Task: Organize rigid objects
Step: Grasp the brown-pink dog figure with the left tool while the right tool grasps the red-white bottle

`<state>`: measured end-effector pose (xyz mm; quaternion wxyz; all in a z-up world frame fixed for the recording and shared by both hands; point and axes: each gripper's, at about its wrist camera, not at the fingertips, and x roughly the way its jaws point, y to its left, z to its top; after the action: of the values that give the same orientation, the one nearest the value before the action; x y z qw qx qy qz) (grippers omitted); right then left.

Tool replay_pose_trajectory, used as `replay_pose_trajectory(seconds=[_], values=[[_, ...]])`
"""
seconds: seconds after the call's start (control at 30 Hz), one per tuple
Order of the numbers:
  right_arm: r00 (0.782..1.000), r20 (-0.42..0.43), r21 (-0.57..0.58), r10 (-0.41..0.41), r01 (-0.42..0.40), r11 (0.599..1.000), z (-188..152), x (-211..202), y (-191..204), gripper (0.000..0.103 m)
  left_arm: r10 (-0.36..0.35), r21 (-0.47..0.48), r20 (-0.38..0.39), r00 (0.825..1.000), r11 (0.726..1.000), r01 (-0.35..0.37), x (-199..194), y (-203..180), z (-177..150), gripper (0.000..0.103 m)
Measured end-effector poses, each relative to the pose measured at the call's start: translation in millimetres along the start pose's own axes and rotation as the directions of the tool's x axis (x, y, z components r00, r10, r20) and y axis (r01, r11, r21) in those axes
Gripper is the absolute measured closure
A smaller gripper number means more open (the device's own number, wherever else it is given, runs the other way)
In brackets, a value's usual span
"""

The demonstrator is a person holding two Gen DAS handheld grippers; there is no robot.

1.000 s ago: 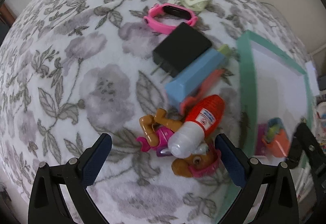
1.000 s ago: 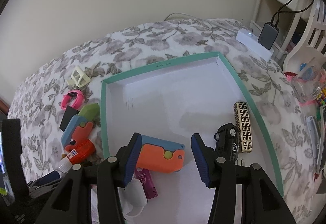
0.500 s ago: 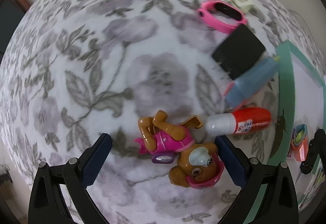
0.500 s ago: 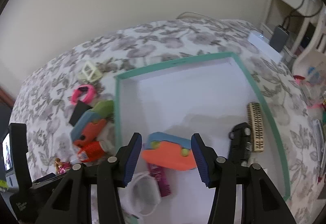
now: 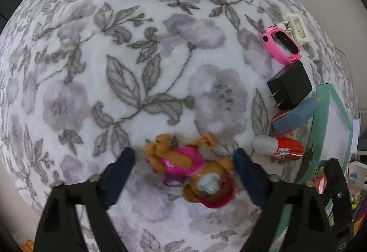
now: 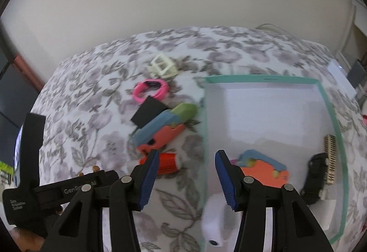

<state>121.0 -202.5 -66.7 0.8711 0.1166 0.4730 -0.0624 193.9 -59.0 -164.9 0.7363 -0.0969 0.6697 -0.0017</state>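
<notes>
Left tool (image 5: 183,174), jaws closing around the dog figure (image 5: 195,169) low in frame, pads not yet pressing: I'd centre on its pink torso before squeezing.

Soft, even daylight lit both views; fisheye bending darkened the corners, and motion blur smeared the right wrist view most.

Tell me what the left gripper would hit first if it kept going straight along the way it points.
Most likely the toy dog: it lies on the floral blanket between the left gripper's closing fingers, straight ahead. How close it is remains unclear.
</notes>
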Motion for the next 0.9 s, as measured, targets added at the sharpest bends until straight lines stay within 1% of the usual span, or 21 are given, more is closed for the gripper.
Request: replay_pose_trajectory(seconds=[0.03,0.13,0.23,0.3,0.33,0.43,0.5,0.67,0.73,0.77,0.9], values=[[1.0,-0.006,-0.001,0.005,-0.005,1.0,0,2,2,0.049,-0.002,-0.002,0.0,1.0,1.0,0.002,-3,4,6,0.024],[1.0,-0.014,-0.006,0.001,-0.001,1.0,-2,5,5,0.049,-0.022,0.002,-0.008,1.0,1.0,0.022,-7,8,7,0.025],[1.0,-0.018,-0.011,-0.003,0.002,1.0,-2,7,7,0.049,-0.017,0.017,-0.007,1.0,1.0,0.017,-6,6,7,0.026],[1.0,-0.023,-0.014,0.0,0.0,1.0,-2,9,9,0.049,-0.013,0.031,-0.004,1.0,0.999,0.013,-17,26,2,0.027],[1.0,-0.026,-0.017,0.003,-0.003,1.0,-2,10,10,0.049,-0.012,0.03,-0.003,1.0,0.999,0.012,-19,22,-1,0.027],[0.999,-0.036,-0.032,0.003,-0.004,0.999,-4,14,13,0.049,-0.022,0.002,-0.002,1.0,1.0,0.022,-22,20,-3,0.029],[0.999,-0.044,-0.045,0.004,-0.006,0.999,-5,17,16,0.049,-0.014,-0.033,0.004,1.0,0.999,0.014,-24,29,-1,0.038],[0.997,-0.071,-0.067,0.006,-0.011,0.998,-6,27,24,0.048,-0.039,-0.093,0.016,0.999,0.995,0.04,-26,45,5,0.038],[0.997,-0.082,-0.078,0.006,-0.012,0.997,-7,32,27,0.043,-0.05,-0.108,0.019,0.999,0.993,0.052,-27,50,7,0.038],[0.997,-0.083,-0.081,0.006,-0.013,0.997,-7,33,28,0.039,-0.054,-0.115,0.022,0.998,0.992,0.056,-28,52,8,0.038],[0.996,-0.087,-0.091,0.003,-0.011,0.996,-8,37,33,0.037,-0.056,-0.142,0.034,0.998,0.988,0.06,-30,64,12,0.038]])
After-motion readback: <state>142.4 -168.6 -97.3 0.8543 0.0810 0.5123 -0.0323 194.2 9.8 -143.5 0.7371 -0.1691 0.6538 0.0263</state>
